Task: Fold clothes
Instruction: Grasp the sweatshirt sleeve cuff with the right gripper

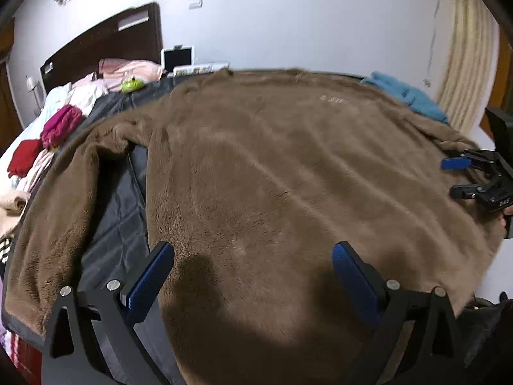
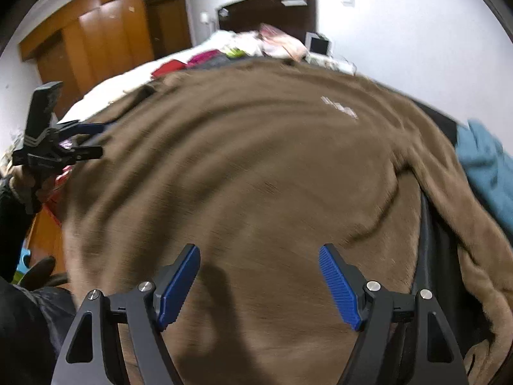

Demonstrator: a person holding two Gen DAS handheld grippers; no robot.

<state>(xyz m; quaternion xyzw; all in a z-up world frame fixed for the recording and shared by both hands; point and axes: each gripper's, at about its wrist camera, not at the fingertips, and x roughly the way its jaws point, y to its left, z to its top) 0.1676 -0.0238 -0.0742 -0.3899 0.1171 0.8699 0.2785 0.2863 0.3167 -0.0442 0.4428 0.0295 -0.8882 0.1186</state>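
From the left wrist I see my left claw (image 1: 253, 276) spread wide and empty above the brown fleece top (image 1: 288, 166), which lies flat across the bed (image 1: 115, 218), and from the right wrist my right claw (image 2: 259, 284) hangs equally wide, gripping nothing, over it.

The fleece sweater (image 1: 288, 166) is plain brown with a small pale mark on the chest. Under it lies a dark grey sheet (image 1: 118, 218). A teal garment (image 1: 413, 96) — plain — lies at the far corner. Magenta cloth (image 1: 61, 125) and red cloth (image 1: 24, 157) sit on white bedding (image 1: 54, 99). Each gripper (image 1: 253, 256) is black with blue pads. The wardrobe (image 2: 96, 35) is orange-brown — the headboard (image 1: 105, 48) dark brown.
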